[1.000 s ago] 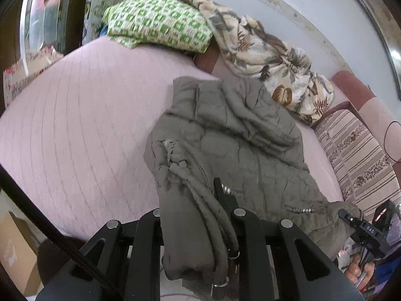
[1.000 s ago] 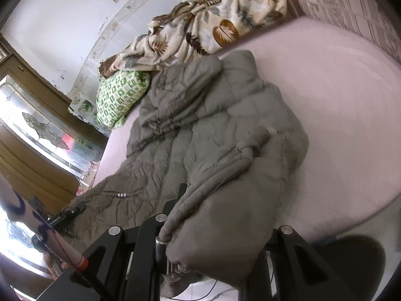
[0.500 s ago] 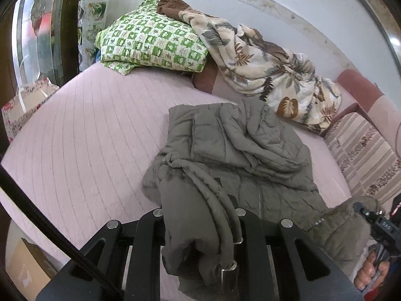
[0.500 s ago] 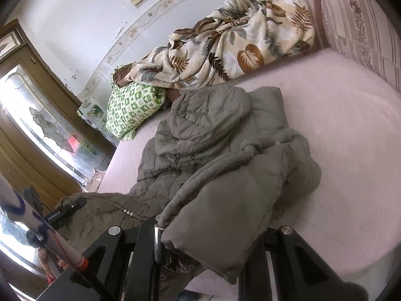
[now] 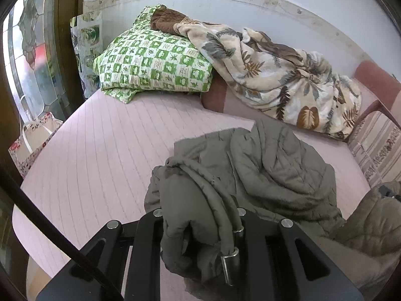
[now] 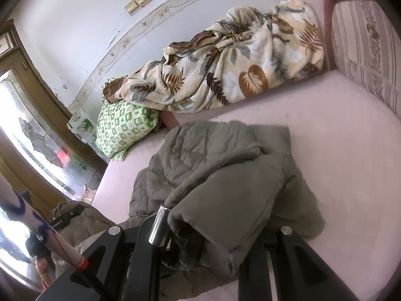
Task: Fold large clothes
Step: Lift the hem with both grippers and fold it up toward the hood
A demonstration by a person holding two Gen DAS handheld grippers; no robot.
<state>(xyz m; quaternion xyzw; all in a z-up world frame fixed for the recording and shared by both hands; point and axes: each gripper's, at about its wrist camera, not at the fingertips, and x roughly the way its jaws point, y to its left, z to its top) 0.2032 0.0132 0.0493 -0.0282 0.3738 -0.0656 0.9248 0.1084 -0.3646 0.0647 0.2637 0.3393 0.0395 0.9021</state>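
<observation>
The left tool is closed tight on a bunched fold of the grey-green quilted jacket, with a drawcord and its metal tip draped across the near end of the jaws. The right tool is likewise clamped, its jaws nearly together, on a thick padded edge of the same jacket; a shiny metal cord end lies against its left finger. The jacket is lifted at both gripped edges, while its far part rests crumpled on the pink bed, near the middle of the mattress. Behind it, a green checked pillow and a leaf-print blanket are heaped against the wall, the blanket overlapping the pillow. In the right wrist view the left tool is seen at the lower left, wrapped in jacket fabric; white lettering is carried on its black body, possibly a maker's name, but it is too small to be read.
</observation>
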